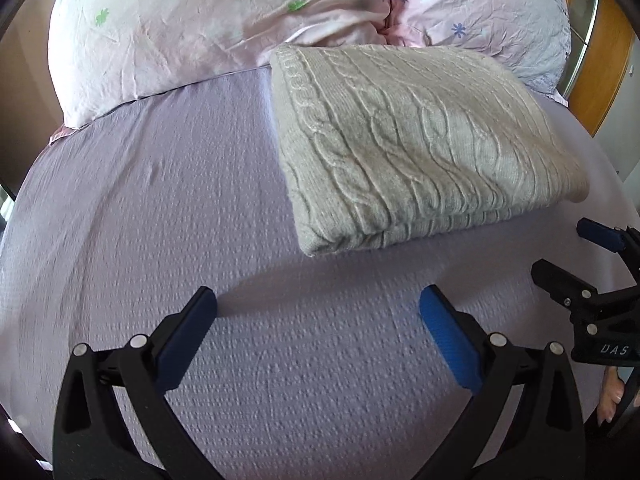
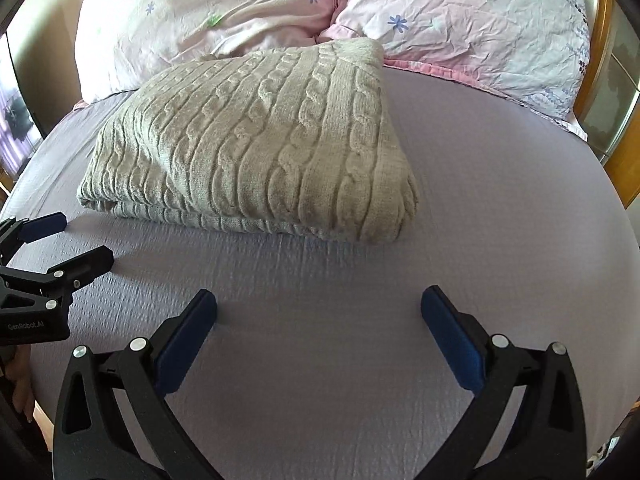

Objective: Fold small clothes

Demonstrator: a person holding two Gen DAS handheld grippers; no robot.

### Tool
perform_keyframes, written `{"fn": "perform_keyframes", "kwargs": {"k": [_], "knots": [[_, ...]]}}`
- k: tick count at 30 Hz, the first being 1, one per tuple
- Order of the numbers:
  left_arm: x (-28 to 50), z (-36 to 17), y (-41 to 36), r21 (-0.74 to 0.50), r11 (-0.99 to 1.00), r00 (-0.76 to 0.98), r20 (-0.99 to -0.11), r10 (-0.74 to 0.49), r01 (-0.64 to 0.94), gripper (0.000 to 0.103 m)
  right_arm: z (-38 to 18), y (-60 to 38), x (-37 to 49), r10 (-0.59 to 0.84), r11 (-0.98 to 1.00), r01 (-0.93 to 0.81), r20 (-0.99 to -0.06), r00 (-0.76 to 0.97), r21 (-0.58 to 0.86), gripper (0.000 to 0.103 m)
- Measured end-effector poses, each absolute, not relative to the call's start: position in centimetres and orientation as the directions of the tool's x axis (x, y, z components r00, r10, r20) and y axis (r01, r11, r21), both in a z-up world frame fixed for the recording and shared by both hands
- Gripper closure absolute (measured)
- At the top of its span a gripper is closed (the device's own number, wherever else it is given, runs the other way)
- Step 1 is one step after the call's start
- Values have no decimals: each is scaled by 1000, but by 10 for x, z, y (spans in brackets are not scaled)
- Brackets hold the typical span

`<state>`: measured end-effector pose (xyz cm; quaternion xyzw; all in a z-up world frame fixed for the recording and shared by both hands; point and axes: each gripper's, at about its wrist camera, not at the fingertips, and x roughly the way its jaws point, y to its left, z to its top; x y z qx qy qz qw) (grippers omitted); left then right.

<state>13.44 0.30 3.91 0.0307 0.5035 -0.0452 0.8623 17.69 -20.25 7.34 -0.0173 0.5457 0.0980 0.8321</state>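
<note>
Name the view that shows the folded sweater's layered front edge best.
Right wrist view: the sweater sits whole and central, stacked layers visible along its near edge. The left wrist view shows it off to the right, edge thinner.

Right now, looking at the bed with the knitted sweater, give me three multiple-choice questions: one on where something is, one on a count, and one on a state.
1. Where does the cable-knit sweater lie?
A. On the lilac bedsheet, in front of the pillows
B. On top of a pillow
C. On the floor

2. How many pillows show at the head of the bed?
A. One
B. Two
C. Four

3. What state is the sweater in?
A. Spread out flat
B. Held up by the jaws
C. Folded into a compact stack

Answers:
1. A, since the sweater rests on the sheet just short of the left pillow and right pillow.
2. B, as two flowered pillows sit side by side.
3. C, because layered edges show along its near side, while the left gripper and right gripper have their jaws apart, holding nothing.
</note>
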Motion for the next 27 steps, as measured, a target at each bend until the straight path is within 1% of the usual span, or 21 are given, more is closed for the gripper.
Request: {"fn": "perform_keyframes", "kwargs": {"k": [5, 27], "knots": [[132, 38, 1, 12, 995, 518, -854, -41, 99, 2, 73, -202, 177, 144, 980, -182, -911, 387, 78, 1], [132, 38, 2, 10, 995, 518, -854, -44, 101, 2, 74, -203, 177, 145, 980, -182, -911, 387, 78, 1]]}}
